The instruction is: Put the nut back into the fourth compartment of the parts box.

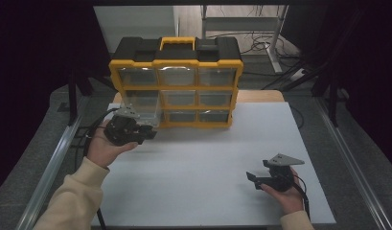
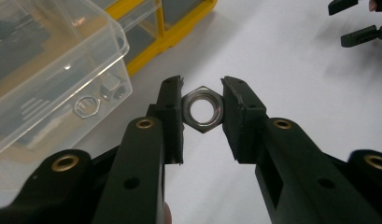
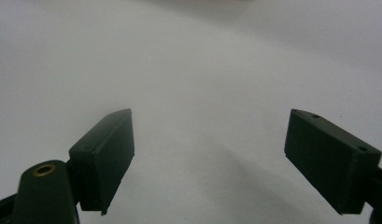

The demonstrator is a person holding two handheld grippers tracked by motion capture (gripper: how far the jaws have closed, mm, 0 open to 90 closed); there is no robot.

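White table (image 1: 198, 163) | my left gripper (image 2: 202, 100) clamps hex nut (image 2: 204, 108), probably bound for pulled-out clear drawer (image 2: 48, 70) | right gripper (image 3: 209, 149) wide, idle.

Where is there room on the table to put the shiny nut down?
The white table is bare in the wide middle stretch between the left gripper holding the hex nut and the open right gripper. It is crowded at the back left, by the yellow organizer and its pulled-out clear drawer.
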